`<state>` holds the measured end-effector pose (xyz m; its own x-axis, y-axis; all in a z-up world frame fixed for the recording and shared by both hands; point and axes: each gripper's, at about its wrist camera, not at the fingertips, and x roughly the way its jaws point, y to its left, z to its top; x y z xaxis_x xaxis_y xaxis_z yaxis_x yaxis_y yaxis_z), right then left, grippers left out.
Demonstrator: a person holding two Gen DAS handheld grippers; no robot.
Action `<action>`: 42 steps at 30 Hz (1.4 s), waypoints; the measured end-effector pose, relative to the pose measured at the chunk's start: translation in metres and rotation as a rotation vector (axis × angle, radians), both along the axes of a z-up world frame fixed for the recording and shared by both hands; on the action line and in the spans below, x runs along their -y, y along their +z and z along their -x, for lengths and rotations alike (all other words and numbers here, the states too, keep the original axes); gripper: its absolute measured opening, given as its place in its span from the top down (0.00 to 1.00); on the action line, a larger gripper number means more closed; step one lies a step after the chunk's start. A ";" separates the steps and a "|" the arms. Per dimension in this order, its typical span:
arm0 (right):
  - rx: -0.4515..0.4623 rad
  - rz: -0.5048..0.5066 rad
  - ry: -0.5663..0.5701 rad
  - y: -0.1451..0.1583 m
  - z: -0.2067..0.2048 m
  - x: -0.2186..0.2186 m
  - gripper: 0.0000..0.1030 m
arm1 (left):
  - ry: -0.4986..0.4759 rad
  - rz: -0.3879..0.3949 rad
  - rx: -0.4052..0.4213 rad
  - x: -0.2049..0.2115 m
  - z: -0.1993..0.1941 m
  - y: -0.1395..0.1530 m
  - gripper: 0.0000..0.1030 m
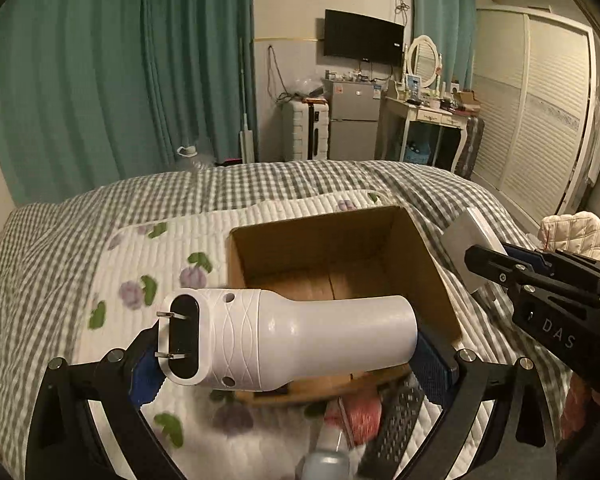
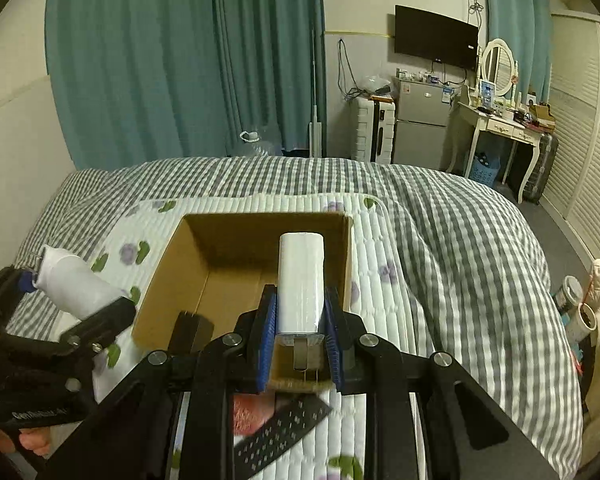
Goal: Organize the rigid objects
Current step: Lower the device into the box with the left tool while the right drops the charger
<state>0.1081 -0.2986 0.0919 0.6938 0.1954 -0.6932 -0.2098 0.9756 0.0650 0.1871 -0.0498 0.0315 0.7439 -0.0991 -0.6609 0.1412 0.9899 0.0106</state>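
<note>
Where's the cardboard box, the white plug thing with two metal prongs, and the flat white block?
cardboard box (image 2: 168, 276), right wrist view, on its left outer wall.
white plug thing (image 1: 284, 336), left wrist view, on the middle of its body.
flat white block (image 2: 302, 280), right wrist view, on its top face.

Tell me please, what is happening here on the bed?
A person is tidying objects into an open cardboard box on the bed. The left tool grips a white plug-in device lying sideways before the box. The right tool holds a flat white block over the box. Neither is inside yet.
</note>
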 end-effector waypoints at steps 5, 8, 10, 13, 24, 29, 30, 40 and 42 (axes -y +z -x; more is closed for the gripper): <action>-0.015 -0.015 0.003 -0.013 -0.031 0.001 0.79 | -0.030 0.015 -0.032 0.010 -0.030 -0.026 0.02; -0.036 -0.027 0.002 -0.025 -0.047 0.003 0.79 | -0.027 0.013 -0.044 0.014 -0.043 -0.041 0.02; -0.047 -0.026 0.001 -0.033 -0.056 0.003 0.79 | -0.024 0.008 -0.065 0.015 -0.052 -0.051 0.01; -0.063 -0.036 -0.003 -0.044 -0.064 0.005 0.79 | 0.000 -0.015 -0.085 0.017 -0.062 -0.061 0.01; -0.095 -0.063 0.014 -0.060 -0.073 -0.001 0.79 | 0.025 -0.035 -0.044 0.000 -0.056 -0.052 0.01; -0.085 -0.090 0.016 -0.056 -0.078 -0.010 0.76 | 0.048 0.010 -0.029 -0.013 -0.046 -0.039 0.01; -0.098 -0.097 0.022 -0.053 -0.080 -0.012 0.70 | 0.051 0.017 -0.022 -0.016 -0.042 -0.034 0.01; -0.052 -0.011 -0.041 0.009 -0.024 0.005 0.38 | 0.078 0.075 0.039 -0.031 0.030 0.018 0.01; -0.044 0.018 -0.060 0.018 -0.001 0.009 0.35 | 0.088 0.067 0.048 -0.031 0.045 0.022 0.01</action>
<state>0.1089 -0.3081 0.1099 0.6724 0.1417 -0.7265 -0.1484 0.9874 0.0552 0.1426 -0.0188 0.0530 0.7821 -0.0749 -0.6186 0.0549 0.9972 -0.0514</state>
